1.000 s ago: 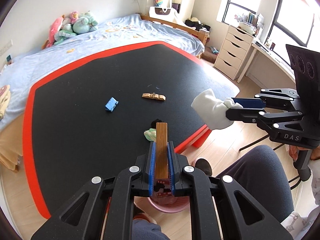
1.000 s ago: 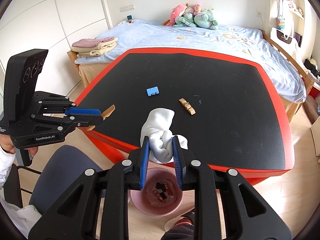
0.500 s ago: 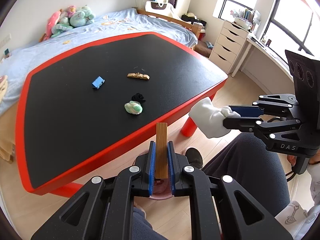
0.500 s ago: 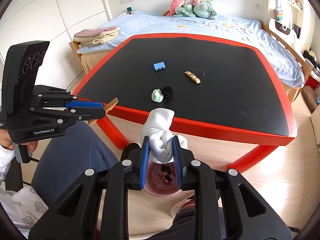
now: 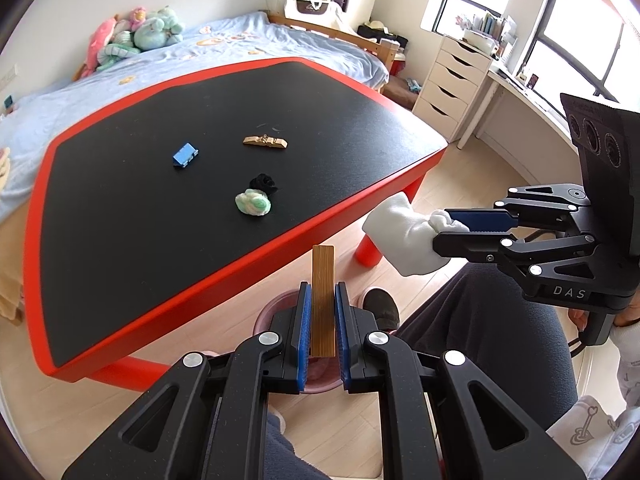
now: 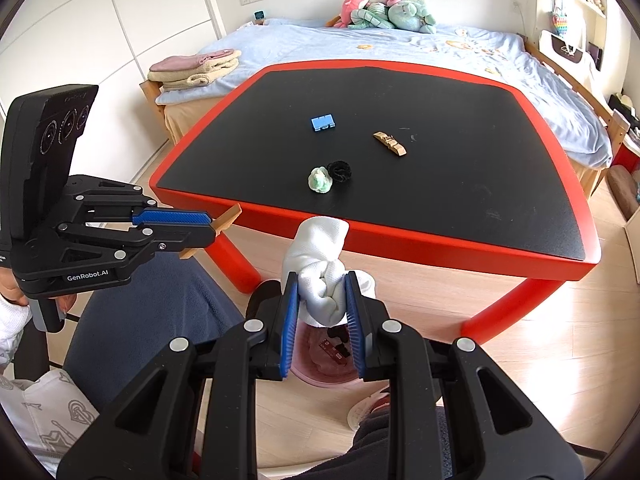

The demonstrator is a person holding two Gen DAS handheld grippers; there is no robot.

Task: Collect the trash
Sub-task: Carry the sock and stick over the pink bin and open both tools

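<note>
My left gripper (image 5: pixel 323 308) is shut on a flat wooden stick (image 5: pixel 323 288) and holds it above a pink bin (image 5: pixel 276 312) on the floor. My right gripper (image 6: pixel 322 300) is shut on a white balled sock (image 6: pixel 320 268) above the same pink bin (image 6: pixel 324 364), which holds dark scraps. On the black table with a red rim (image 6: pixel 400 236) lie a blue block (image 6: pixel 322 122), a wooden clothespin (image 6: pixel 389 143), a green-white wad (image 6: pixel 320 180) and a black scrunchie (image 6: pixel 339 170).
The person's legs (image 5: pixel 472 332) and a dark shoe (image 5: pixel 380 308) are beside the bin. A bed with plush toys (image 6: pixel 384 8) stands behind the table. White drawers (image 5: pixel 452 84) and a desk stand at the right. Red table legs (image 6: pixel 236 264) flank the bin.
Both grippers have pulled back from over the table and down toward the bin, still holding the stick and the sock. The table now lies farther ahead.
</note>
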